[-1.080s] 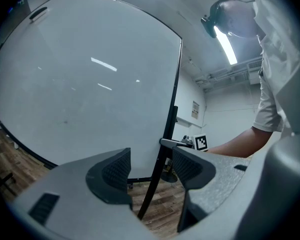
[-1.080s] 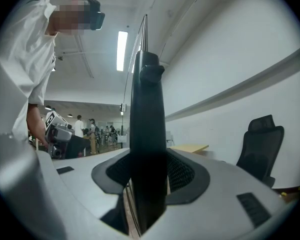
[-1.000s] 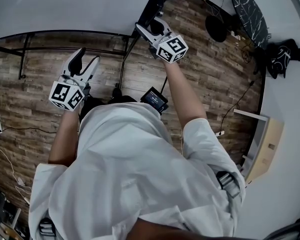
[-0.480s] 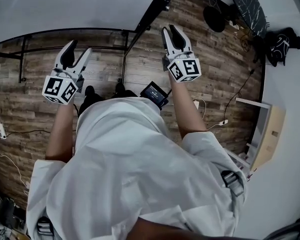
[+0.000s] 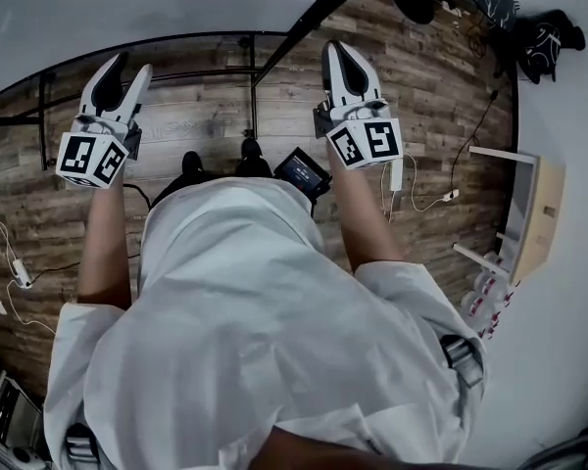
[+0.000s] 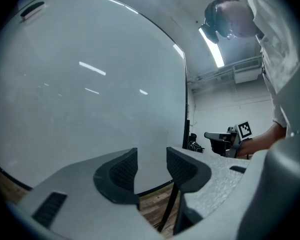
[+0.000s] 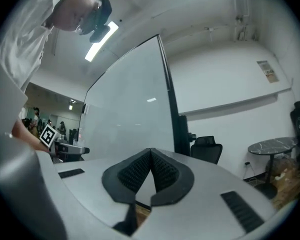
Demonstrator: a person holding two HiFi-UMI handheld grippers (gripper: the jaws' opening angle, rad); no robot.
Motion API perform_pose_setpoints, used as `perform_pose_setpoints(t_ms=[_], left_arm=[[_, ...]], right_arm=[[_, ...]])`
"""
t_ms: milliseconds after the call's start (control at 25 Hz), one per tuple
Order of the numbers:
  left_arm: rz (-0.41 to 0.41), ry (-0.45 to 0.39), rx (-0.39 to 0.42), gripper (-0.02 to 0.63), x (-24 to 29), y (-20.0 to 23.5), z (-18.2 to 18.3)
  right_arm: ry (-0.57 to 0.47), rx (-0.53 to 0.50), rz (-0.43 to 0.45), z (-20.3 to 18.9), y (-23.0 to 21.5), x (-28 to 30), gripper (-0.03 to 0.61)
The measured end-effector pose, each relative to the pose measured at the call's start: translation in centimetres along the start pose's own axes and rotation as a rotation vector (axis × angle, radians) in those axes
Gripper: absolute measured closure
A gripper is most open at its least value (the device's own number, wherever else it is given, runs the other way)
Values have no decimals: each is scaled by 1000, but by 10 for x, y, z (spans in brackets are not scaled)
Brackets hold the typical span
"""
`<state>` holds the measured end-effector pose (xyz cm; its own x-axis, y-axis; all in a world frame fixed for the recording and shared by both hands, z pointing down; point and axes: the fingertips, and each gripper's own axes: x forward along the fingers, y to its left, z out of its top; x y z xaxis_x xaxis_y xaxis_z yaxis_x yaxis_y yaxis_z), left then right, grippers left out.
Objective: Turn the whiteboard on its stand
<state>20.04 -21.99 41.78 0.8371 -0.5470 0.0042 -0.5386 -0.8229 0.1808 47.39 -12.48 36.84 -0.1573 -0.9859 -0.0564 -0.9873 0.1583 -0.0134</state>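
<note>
As the whiteboard stands: whiteboard (image 5: pixel 127 8) upright on its stand (image 5: pixel 251 101), its white face ahead of both grippers, its black side frame (image 5: pixel 309 18) close to the right one.
Left gripper (image 5: pixel 127 67): jaws partway apart, having just been closing from their widest. Nothing lies between them, and the board face shows just beyond.
Right gripper (image 5: pixel 341 49): jaws have just closed fully together on nothing, with the tips pointing at the face near the side frame.
Step in hand: probably setting both tools against the board for a turning push.
Doing it well: press near the side frame, where the board should swing most easily. Keep the push slow and even so the stand does not creep on the wooden floor (image 5: pixel 441 96). Use the left gripper to steady the face.
Changed from a second ago: then the right gripper sat at the side frame with its jaws apart. It is now clear of the frame, higher in the head view and level with the left.
</note>
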Motion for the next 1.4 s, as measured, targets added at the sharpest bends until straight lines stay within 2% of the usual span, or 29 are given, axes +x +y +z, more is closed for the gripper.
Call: perform_pose_setpoints(t_ms=[240, 480, 720, 880, 1000, 1160, 1280, 1400], left_arm=[[-55, -9, 1, 485, -43, 32, -1], [-49, -33, 10, 583, -85, 45, -3], [-53, -77, 27, 589, -122, 23, 5], [-73, -89, 46, 589, -154, -11, 11], [-76, -65, 60, 589, -185, -39, -2], [-62, -33, 8, 589, -227, -74, -27], [-28, -21, 10, 589, -258, -75, -26], [-3, -38, 45, 589, -283, -71, -15]], right_arm=[[-6, -98, -25, -4, 80, 0, 580], [23, -88, -48, -23, 128, -15, 580], [-25, -66, -90, -11, 148, -56, 581], [-44, -68, -92, -2, 172, -92, 581], [-74, 1, -116, 3, 192, -132, 581], [-56, 28, -135, -9, 213, -187, 581], [-31, 67, -138, -23, 227, -210, 581], [-30, 49, -107, -23, 250, -214, 581]])
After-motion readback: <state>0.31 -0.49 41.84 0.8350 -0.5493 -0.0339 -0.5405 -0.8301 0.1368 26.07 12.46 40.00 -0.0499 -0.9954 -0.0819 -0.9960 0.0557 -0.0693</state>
